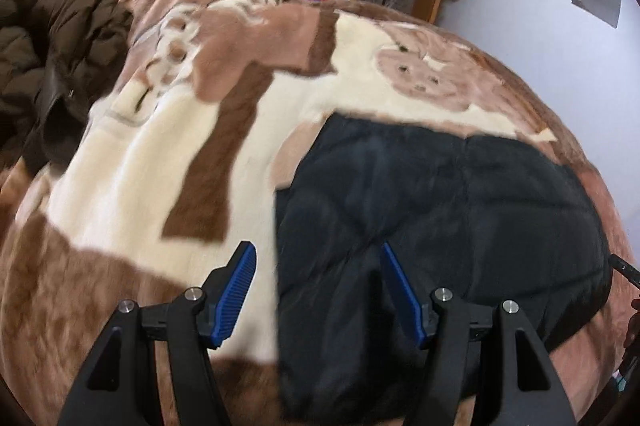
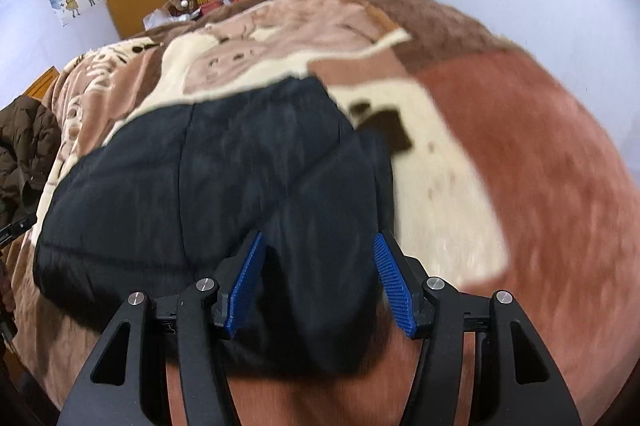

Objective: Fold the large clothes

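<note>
Two jackets on the bed: one black jacket (image 1: 440, 218), one brown jacket (image 1: 48, 58).
I see both grippers, left gripper (image 1: 316, 290) and right gripper (image 2: 318, 282), with jaws wide open, holding nothing.

A black quilted jacket (image 1: 460, 210) lies folded into a flat, roughly rectangular bundle on the bed, filling the lower right of the left wrist view and the centre left of the right wrist view (image 2: 208, 186). Stitched seams cross its puffy surface; one folded part reaches toward the lower edge.
</note>
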A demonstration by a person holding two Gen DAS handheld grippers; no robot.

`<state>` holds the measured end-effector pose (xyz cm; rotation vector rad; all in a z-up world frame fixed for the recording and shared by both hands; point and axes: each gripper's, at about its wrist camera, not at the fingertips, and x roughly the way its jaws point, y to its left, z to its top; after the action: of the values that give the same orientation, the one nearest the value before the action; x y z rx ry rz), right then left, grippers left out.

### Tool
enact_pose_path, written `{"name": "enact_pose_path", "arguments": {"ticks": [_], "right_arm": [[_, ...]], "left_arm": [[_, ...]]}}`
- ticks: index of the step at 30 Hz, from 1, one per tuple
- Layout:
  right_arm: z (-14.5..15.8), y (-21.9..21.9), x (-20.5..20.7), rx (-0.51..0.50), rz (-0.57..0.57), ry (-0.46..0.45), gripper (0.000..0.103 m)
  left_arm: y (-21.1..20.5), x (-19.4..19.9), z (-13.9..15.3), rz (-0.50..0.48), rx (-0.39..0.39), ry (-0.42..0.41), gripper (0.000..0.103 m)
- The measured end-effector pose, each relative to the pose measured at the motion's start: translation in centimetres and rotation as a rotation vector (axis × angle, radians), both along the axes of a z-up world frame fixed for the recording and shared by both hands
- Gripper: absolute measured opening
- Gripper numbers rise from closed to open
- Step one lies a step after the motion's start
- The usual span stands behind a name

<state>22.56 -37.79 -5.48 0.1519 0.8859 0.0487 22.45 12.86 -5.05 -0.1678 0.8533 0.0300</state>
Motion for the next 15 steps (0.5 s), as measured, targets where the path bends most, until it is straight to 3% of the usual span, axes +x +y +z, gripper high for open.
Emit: {"name": "enact_pose_path", "arguments": {"ticks": [6,15], "right_arm": [[-1.5,-1.2,1.0,0.065,-0.013,0.034,0.058],[-4.1,-3.3,3.8,0.195,-0.030,0.092,0.070]], "left_arm": [[1.8,0.1,-2.5,0.055,-0.080,0.053,0.067],[1.6,4.0,-5.5,0.028,-0.157,0.097,0.069]]}}
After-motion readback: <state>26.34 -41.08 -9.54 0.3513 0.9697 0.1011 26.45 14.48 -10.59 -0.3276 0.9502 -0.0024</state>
